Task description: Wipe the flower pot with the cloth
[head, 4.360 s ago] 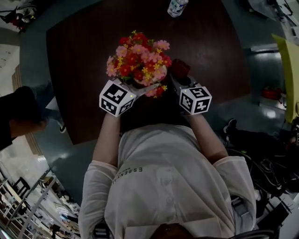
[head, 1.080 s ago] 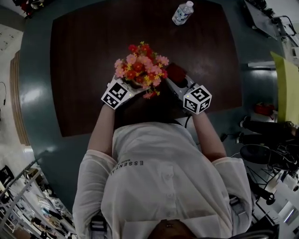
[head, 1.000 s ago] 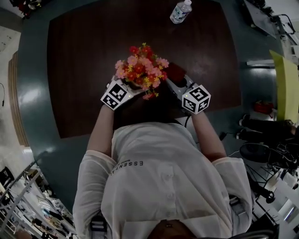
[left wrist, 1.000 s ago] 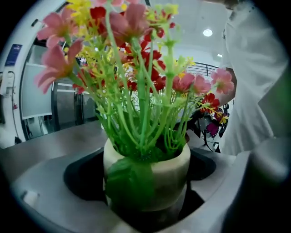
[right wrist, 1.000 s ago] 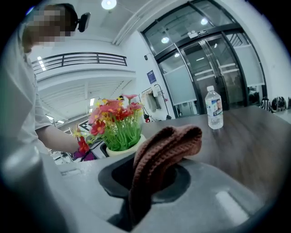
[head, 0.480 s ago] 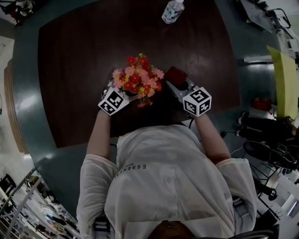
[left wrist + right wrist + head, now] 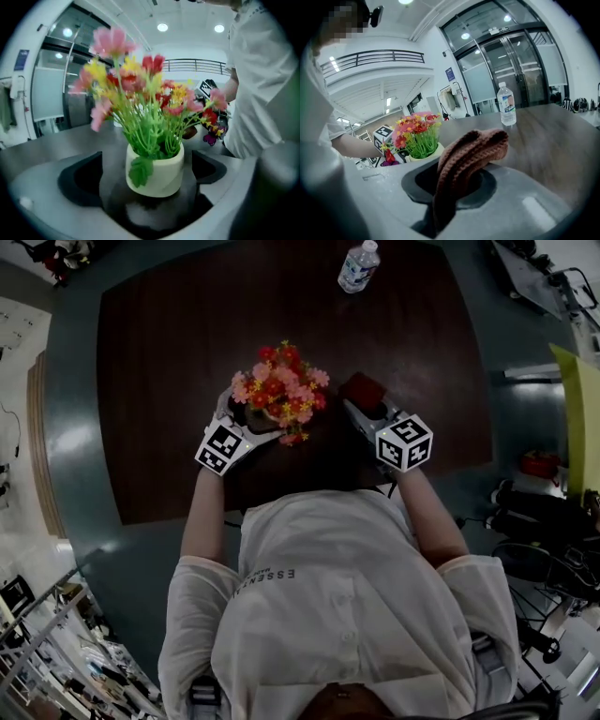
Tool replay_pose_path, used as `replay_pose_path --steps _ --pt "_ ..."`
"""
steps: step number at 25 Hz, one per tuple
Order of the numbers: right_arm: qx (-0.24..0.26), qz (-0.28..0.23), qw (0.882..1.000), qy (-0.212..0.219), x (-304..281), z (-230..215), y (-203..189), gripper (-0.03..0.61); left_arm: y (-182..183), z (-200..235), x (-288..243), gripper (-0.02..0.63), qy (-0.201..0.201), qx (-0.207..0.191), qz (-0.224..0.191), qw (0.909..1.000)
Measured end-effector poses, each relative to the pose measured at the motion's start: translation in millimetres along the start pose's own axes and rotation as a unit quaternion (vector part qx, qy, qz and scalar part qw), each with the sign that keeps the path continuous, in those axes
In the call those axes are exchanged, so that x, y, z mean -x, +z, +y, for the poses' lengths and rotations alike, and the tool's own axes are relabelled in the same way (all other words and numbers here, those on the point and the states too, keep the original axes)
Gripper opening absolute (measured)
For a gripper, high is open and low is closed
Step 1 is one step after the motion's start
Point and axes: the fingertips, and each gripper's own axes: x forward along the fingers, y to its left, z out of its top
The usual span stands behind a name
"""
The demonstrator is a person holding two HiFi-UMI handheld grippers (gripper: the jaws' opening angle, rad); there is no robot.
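Our left hand-held gripper (image 7: 251, 420) has just been spreading its jaws. The cream flower pot (image 7: 157, 173) stands upright between them on the desk (image 7: 169, 352), clear of both, with its pink, red and yellow flowers (image 7: 140, 79) rising straight up. Our right hand-held gripper (image 7: 454, 187) pinches the brown knitted cloth (image 7: 464, 154), folded lengthwise, its free end pointing forward past the jaws.

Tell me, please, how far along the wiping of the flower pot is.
Done: the cloth is clamped in the right gripper. In hand: the left gripper has just been opening its jaws, with the flower pot standing loose between them. Left: the cloth is clear of the pot; no wiping contact shows.
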Motion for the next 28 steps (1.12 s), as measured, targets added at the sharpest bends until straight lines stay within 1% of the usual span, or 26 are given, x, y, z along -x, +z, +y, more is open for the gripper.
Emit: replay_pose_path --steps 1,2,3,5,6,8,10,11,12,13,14,18,22,24,28 --pt "0.003 0.004 1.000 -0.003 1.1 -1.8 -1.4 0.052 8.6 3.6 9.4 0.609 0.030 0.003 -0.012 0.9995" --pt "0.008 0.011 1.000 -0.007 2.2 -3.5 -4.0 0.052 18.2 5.9 19.0 0.544 0.059 0.006 -0.026 0.9979" --pt "0.012 0.019 1.000 -0.010 3.4 -4.5 -6.7 0.052 27.7 7.0 28.7 0.502 0.087 0.011 -0.040 0.9953" --pt "0.018 0.028 0.999 -0.011 5.2 -2.3 -8.8 0.052 44.3 9.0 49.4 0.403 0.146 0.026 -0.067 0.9867" --pt "0.020 0.028 0.999 -0.010 5.8 1.0 -7.7 0.052 51.6 10.6 61.2 0.346 0.178 0.034 -0.080 0.9802" --pt "0.022 0.025 0.999 -0.009 6.2 9.8 -5.6 0.052 66.0 12.0 86.6 0.220 0.247 0.054 -0.104 0.9620" --pt "0.025 0.026 0.999 -0.007 5.5 18.1 -6.3 0.052 76.1 7.8 106.6 0.013 0.312 0.070 -0.118 0.9402" --pt "0.027 0.027 0.999 -0.005 5.4 20.8 -6.9 0.052 78.3 3.7 111.9 0.015 0.335 0.075 -0.120 0.9315" --pt "0.028 0.029 0.999 -0.004 6.4 22.8 -6.9 0.052 80.4 -1.3 114.9 0.015 0.350 0.081 -0.122 0.9252" --pt "0.028 0.028 0.999 -0.003 8.7 24.7 -6.4 0.051 82.6 -7.1 116.9 0.015 0.357 0.089 -0.125 0.9213" --pt "0.025 0.025 0.999 -0.004 12.4 27.2 -5.4 0.051 83.9 -13.9 118.7 0.014 0.358 0.097 -0.130 0.9195" --pt "0.018 -0.001 1.000 -0.025 38.7 45.9 -11.4 0.051 81.1 -47.4 131.4 0.015 0.339 0.125 -0.148 0.9208" --pt "0.027 -0.028 0.997 -0.064 73.7 77.9 -29.5 0.051 76.9 -78.5 159.4 0.015 0.330 0.154 -0.166 0.9166" --pt "0.027 -0.041 0.996 -0.078 90.3 98.4 -36.5 0.051 79.2 -96.1 177.0 0.014 0.323 0.154 -0.174 0.9172" --pt "0.049 -0.056 0.992 -0.100 115.3 139.4 -46.9 0.051 77.1 -132.1 210.7 0.015 0.305 0.153 -0.186 0.9213"
